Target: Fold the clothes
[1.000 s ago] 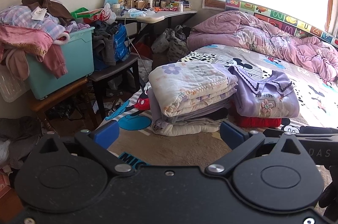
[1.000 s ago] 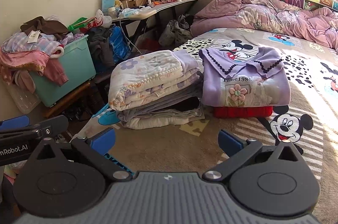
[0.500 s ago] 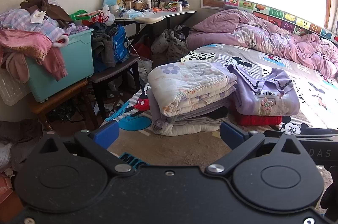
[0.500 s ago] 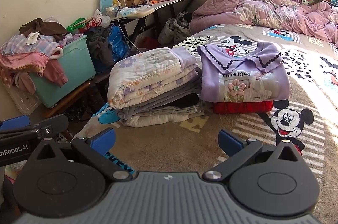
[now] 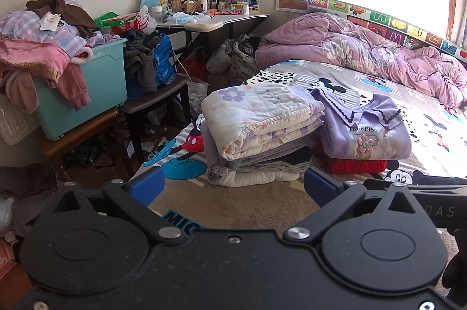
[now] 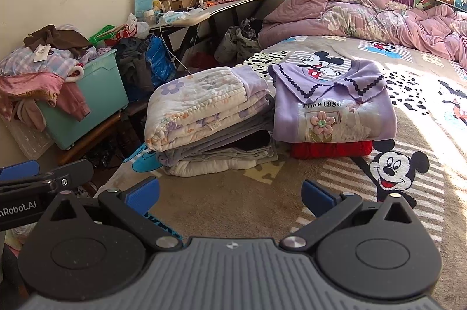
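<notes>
Two stacks of folded clothes sit on the bed. The left stack [image 5: 256,131] [image 6: 210,120] has a floral quilted piece on top of grey and cream garments. The right stack is a folded purple sweater [image 5: 362,128] [image 6: 332,108] with a flower patch over a red garment [image 6: 329,149]. My left gripper [image 5: 233,187] is open and empty, held above the bed's near part. My right gripper [image 6: 230,193] is open and empty, just in front of the stacks. Unfolded clothes [image 5: 38,47] [image 6: 41,67] are heaped in a teal bin [image 5: 87,93] at the left.
The Mickey Mouse bedcover [image 6: 388,169] spreads to the right. A rumpled pink duvet [image 5: 364,53] lies at the back by the window. A cluttered desk [image 5: 210,17] and a dark chair [image 5: 157,99] with clothes stand left of the bed.
Both grippers have shifted slightly forward and lower toward the stacks; the view has tilted a little. Nothing was taken hold of or let go.
</notes>
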Action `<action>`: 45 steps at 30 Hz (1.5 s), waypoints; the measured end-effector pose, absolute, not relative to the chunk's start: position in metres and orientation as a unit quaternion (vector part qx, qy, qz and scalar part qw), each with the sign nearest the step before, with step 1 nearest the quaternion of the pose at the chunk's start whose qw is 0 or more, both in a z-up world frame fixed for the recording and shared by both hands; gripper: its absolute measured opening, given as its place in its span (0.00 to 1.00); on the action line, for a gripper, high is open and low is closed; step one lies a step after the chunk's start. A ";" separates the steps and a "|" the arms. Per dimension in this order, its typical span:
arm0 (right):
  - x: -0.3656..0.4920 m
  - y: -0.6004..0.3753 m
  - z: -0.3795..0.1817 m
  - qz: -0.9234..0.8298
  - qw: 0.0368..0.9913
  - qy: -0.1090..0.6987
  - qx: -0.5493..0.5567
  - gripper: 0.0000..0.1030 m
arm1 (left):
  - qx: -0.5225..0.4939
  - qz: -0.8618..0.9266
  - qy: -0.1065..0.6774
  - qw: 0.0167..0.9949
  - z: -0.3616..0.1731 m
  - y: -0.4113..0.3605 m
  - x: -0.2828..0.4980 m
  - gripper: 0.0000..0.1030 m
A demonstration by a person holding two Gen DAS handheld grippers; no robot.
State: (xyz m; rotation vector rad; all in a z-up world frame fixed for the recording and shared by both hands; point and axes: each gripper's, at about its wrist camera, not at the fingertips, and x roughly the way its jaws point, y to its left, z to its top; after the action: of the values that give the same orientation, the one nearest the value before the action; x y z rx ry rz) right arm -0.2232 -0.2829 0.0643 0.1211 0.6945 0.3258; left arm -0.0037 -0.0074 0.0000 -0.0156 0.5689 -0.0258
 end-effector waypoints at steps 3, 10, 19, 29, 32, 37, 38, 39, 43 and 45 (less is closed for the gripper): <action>-0.223 -0.283 0.065 0.158 0.926 0.338 0.058 1.00 | -0.009 -0.014 0.281 0.960 0.000 -0.007 -0.003 1.00; -0.223 -0.283 0.065 0.158 0.926 0.338 0.057 1.00 | -0.010 -0.014 0.281 0.960 -0.001 -0.007 -0.003 1.00; -0.222 -0.283 0.063 0.156 0.926 0.338 0.057 1.00 | -0.008 -0.021 0.278 0.960 -0.001 -0.010 -0.004 1.00; -0.218 -0.282 0.057 0.155 0.926 0.340 0.056 1.00 | -0.003 -0.020 0.277 0.961 -0.006 -0.012 0.000 1.00; -0.215 -0.280 0.055 0.156 0.926 0.341 0.052 1.00 | -0.002 -0.018 0.277 0.961 -0.008 -0.011 0.004 1.00; -0.208 -0.278 0.052 0.158 0.928 0.334 0.047 1.00 | 0.003 -0.005 0.264 0.965 -0.013 -0.010 0.011 1.00; -0.207 -0.277 0.052 0.158 0.929 0.333 0.046 1.00 | 0.005 -0.002 0.260 0.966 -0.014 -0.010 0.013 1.00; -0.206 -0.275 0.052 0.157 0.929 0.332 0.041 1.00 | 0.009 0.002 0.256 0.967 -0.015 -0.010 0.015 1.00; -0.197 -0.275 0.049 0.149 0.932 0.329 0.035 1.00 | 0.013 0.003 0.240 0.971 -0.021 -0.008 0.024 1.00; -0.189 -0.278 0.047 0.146 0.931 0.331 0.041 1.00 | 0.017 0.006 0.231 0.973 -0.025 -0.008 0.029 1.00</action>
State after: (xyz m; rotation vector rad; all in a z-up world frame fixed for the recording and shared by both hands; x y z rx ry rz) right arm -0.1893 -0.2776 0.0469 0.0842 0.6786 0.2992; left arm 0.0288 -0.0081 -0.0251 0.0337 0.4662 0.0120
